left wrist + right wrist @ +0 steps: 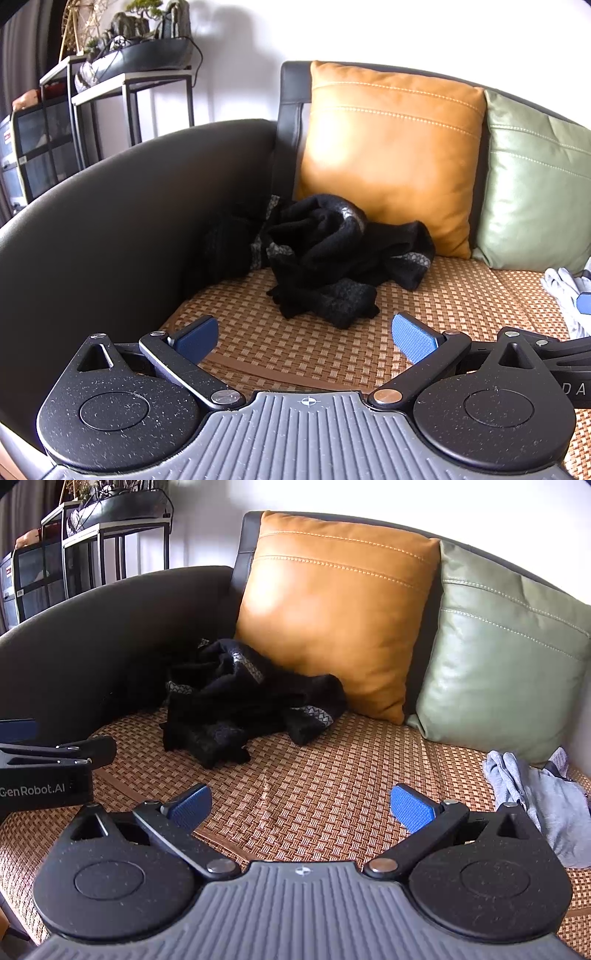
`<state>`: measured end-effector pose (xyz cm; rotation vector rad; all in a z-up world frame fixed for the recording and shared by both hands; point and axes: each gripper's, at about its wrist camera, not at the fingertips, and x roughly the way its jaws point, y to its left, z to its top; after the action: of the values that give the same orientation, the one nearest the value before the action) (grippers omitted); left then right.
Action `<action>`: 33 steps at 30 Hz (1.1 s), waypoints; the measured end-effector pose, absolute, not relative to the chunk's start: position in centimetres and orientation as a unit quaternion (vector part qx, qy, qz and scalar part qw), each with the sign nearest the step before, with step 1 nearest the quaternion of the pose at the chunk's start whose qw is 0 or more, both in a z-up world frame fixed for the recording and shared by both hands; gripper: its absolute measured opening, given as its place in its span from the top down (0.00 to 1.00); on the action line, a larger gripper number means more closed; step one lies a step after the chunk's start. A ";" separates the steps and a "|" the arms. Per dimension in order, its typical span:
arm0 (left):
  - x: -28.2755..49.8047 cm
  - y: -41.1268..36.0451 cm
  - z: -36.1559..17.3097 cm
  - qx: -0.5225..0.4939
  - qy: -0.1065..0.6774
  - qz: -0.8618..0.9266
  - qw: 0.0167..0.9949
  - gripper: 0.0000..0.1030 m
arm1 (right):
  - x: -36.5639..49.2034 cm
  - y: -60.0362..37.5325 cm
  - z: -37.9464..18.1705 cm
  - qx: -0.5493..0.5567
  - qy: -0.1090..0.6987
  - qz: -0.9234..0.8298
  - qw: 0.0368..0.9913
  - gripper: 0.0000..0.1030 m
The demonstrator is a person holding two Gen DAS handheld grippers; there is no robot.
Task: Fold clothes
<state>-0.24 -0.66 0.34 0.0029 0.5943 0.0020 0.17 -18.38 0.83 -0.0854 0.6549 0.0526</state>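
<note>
The woven sofa mat stretched out beneath both pairs of fingers. The crumpled black knit garment lay ahead of the left gripper, left-forward of the right gripper, its bulk running crosswise. A soft grey garment lay right. Both fingers stood spread wide, empty.

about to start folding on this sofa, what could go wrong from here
1. The black garment is bunched against the orange cushion and sofa arm, so the open left tongs might pinch several layers.
2. Its edges are hard to see, black on black.
3. The grey clothes beside the right tongs could snag.
</note>
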 end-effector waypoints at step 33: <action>7.7 0.9 -5.0 -0.021 0.350 0.009 0.937 0.00 | 7.4 -18.7 -3.7 -0.028 0.341 0.046 0.939 0.00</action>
<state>7.70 0.93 -4.96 -0.0425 0.7148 0.0184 7.36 -18.70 -3.71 -0.0563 0.6961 0.0939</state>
